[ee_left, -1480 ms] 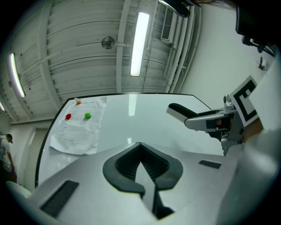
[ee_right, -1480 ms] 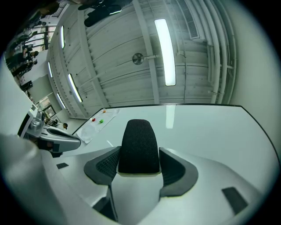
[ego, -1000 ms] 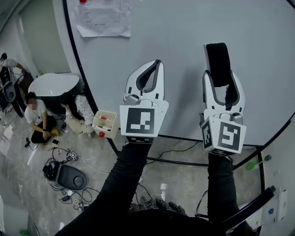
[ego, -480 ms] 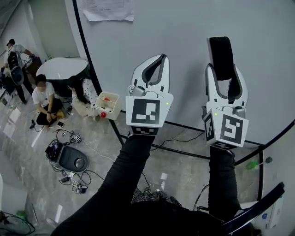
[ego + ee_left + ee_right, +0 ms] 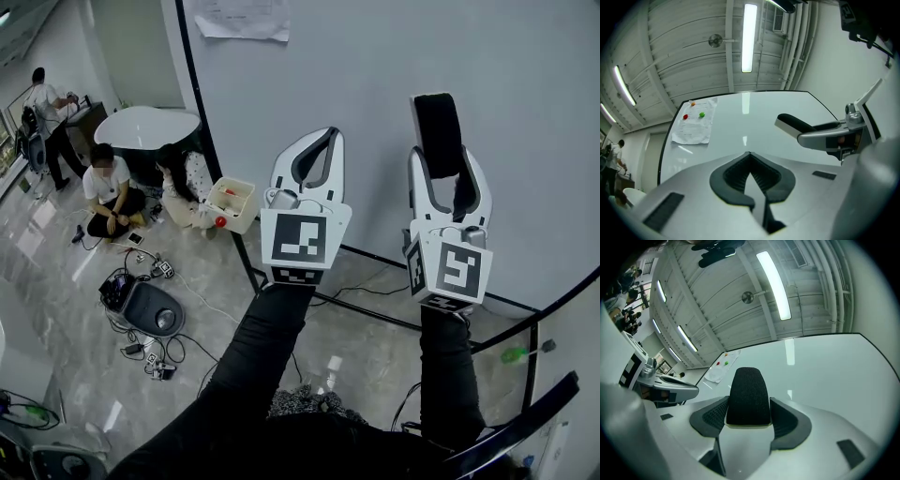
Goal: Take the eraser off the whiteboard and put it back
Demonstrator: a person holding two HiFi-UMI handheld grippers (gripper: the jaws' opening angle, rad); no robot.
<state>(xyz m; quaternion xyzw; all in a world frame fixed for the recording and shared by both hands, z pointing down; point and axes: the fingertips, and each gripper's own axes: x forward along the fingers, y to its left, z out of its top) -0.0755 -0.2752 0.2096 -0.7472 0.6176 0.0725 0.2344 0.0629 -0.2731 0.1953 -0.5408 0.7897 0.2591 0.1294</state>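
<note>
Right gripper (image 5: 442, 159): its jaws stood wide, pressed on the two long sides of the eraser (image 5: 749, 397), right of centre in the head view.
Left gripper (image 5: 749, 154): its jaws were together with nothing between them, just left of the other gripper and level with it.
Eraser, place: it was held in the right gripper, off its spot on the board, and its black felt end reached past the jaw tips toward the top of the frame.
Eraser, long axis: it ran in line with the jaws, so it pointed the way the gripper pointed.
Whiteboard (image 5: 375, 75): it filled the upper right of the head view, straight ahead of both grippers. I couldn't tell whether the eraser's tip touched it or stood just off it.
Nearer hand: the right one, plainly, as it already carried the eraser. The left had no part in the grip.
Coming move, as I judged it: carry the eraser forward along its own line to the board face, then let the jaws part.
Farther out: a sheet of paper (image 5: 239, 19) hung at the board's upper left. People (image 5: 108, 183) sat on the floor at the left edge, near a small box (image 5: 232, 202).
</note>
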